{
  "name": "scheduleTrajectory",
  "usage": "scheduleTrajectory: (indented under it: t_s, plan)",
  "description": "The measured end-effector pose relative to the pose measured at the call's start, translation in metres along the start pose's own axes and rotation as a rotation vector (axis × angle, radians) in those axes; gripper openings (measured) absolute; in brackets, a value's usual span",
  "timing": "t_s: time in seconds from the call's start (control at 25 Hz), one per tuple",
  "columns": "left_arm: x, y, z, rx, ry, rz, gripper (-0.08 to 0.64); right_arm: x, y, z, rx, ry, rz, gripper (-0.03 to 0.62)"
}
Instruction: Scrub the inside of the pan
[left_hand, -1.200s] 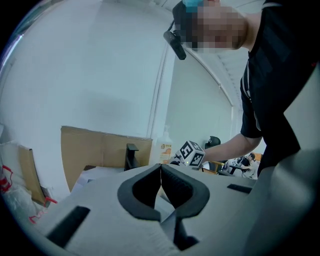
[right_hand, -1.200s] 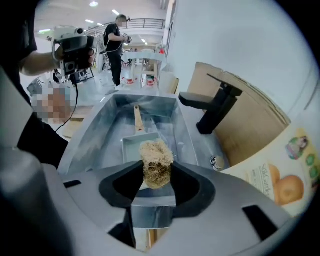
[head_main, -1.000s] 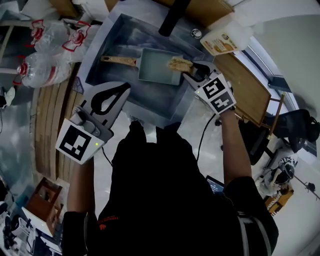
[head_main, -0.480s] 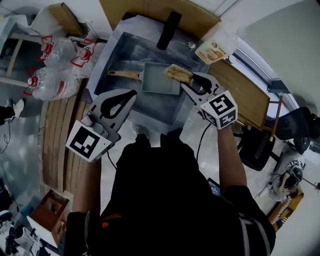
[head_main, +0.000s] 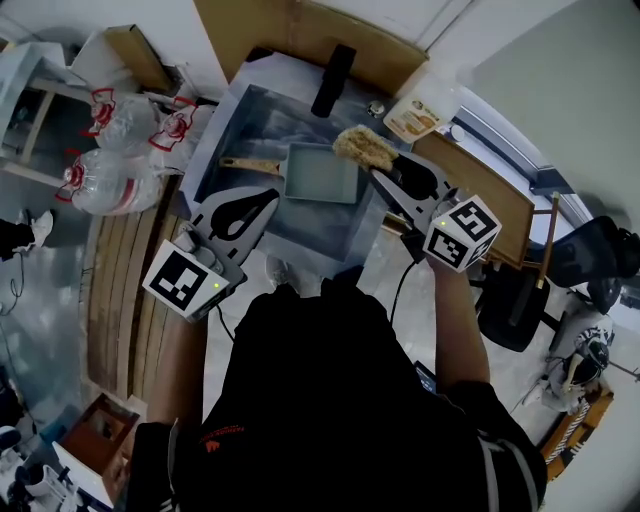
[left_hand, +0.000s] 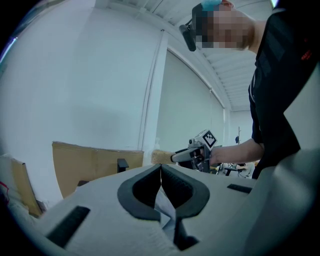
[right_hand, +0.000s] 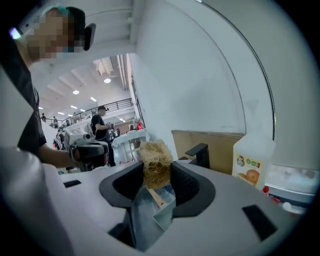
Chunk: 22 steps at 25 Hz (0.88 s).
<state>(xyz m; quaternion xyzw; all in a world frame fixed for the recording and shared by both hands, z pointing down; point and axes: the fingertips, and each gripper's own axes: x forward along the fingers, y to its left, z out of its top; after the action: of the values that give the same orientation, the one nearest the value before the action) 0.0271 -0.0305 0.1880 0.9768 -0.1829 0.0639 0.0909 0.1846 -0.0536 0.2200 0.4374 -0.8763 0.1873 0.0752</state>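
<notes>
With the pan (head_main: 322, 175) lying in the sink (head_main: 238, 118) and the fibrous scrubber (head_main: 362, 148) clamped in the right gripper's (head_main: 379, 163) fingers beside its far corner, the left gripper's (head_main: 264, 194) fingers closed empty, scrubbing is judged in hand, and the scrubber must next be lowered onto the pan's floor.

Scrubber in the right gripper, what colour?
The scrubber is straw-tan; right gripper view shows it best.

Black short-sleeved shirt (head_main: 340, 400); grey left gripper (head_main: 264, 193) and right gripper (head_main: 376, 167) bear black-and-white marker cubes (head_main: 185, 281).

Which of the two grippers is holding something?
The right gripper: its jaws are clamped on a straw-coloured sponge. The left gripper is shut, with nothing between its jaws.
</notes>
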Motion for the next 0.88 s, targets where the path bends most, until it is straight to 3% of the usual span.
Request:
scheduleTrajectory:
  t_s: [0.24,0.88]
  plan:
    - [-0.004,0.002,-0.002,0.005,0.003,0.006,0.02,-0.018,-0.007,0.015,0.071,-0.079,-0.004,0.172]
    - [0.004,0.005,-0.002,0.017,0.012,-0.008,0.02,-0.033,-0.006,0.022,0.15,-0.16,0.009,0.172]
